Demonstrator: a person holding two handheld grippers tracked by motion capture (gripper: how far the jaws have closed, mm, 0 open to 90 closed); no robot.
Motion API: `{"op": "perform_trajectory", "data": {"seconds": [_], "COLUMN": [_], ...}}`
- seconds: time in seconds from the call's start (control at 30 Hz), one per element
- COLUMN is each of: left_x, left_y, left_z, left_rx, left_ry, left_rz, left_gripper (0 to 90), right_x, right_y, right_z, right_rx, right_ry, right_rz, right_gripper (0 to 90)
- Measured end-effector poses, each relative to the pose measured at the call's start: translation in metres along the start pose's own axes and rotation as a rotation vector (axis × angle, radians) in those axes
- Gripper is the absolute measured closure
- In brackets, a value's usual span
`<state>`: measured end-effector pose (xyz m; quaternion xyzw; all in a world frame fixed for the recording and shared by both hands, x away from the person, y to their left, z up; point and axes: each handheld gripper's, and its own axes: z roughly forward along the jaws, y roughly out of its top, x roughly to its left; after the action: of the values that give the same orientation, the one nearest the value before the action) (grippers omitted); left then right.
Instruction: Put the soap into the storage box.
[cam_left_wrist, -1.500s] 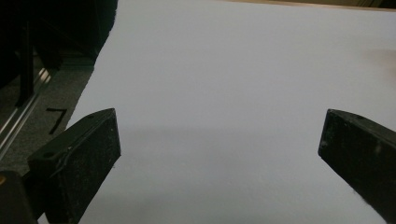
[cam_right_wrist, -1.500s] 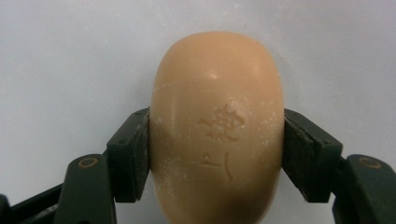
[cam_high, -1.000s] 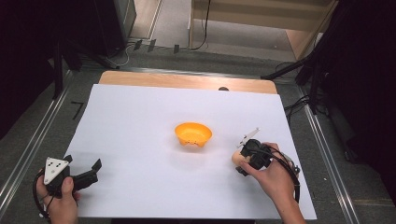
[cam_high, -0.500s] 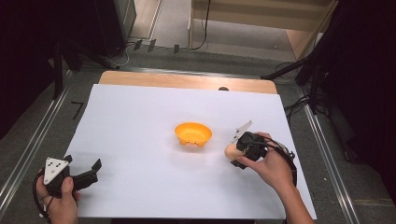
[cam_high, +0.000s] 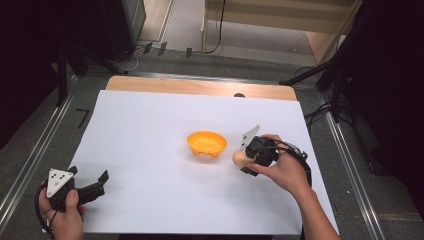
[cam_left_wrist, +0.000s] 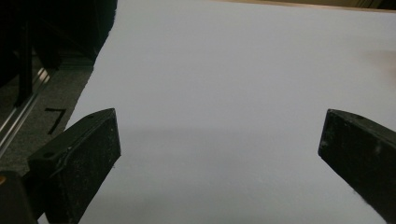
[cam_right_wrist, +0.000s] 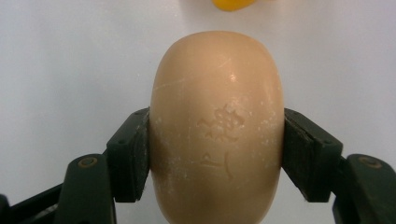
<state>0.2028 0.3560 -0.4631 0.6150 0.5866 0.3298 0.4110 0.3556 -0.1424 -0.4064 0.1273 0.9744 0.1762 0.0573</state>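
A tan oval soap bar (cam_right_wrist: 217, 126) with a stamped mark is clamped between the two black jaws of my right gripper (cam_right_wrist: 217, 154). From above, that gripper (cam_high: 248, 159) holds the soap bar (cam_high: 240, 158) just right of a small orange bowl (cam_high: 206, 143) on the white sheet. The bowl's edge (cam_right_wrist: 232, 3) shows at the top of the right gripper view. My left gripper (cam_high: 95, 184) rests near the sheet's front left corner, jaws wide apart (cam_left_wrist: 219, 154) with nothing between them.
A white sheet (cam_high: 150, 130) covers most of the wooden table (cam_high: 200, 86). Metal rails (cam_high: 30, 165) run along both sides. Cables and stand legs lie on the floor beyond the far edge.
My right gripper has carried the soap bar to the left and slightly away from me, closer to the orange bowl. The left gripper has stayed put.
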Motion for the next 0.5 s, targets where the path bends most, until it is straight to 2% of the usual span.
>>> {"op": "perform_trajectory", "data": {"seconds": [0.13,0.5], "left_x": [0.000,0.000], "left_y": [0.000,0.000], "left_z": [0.000,0.000], "left_rx": [0.000,0.000], "left_ry": [-0.001,-0.002], "left_rz": [-0.001,-0.003], "left_gripper": [0.0,0.0], "right_x": [-0.002,-0.007], "right_y": [0.005,0.027], "right_z": [0.000,-0.006], "right_rx": [0.008,-0.012], "right_ry": [0.020,0.019], "right_rz": [0.010,-0.034], "right_gripper": [33.5,33.5]}}
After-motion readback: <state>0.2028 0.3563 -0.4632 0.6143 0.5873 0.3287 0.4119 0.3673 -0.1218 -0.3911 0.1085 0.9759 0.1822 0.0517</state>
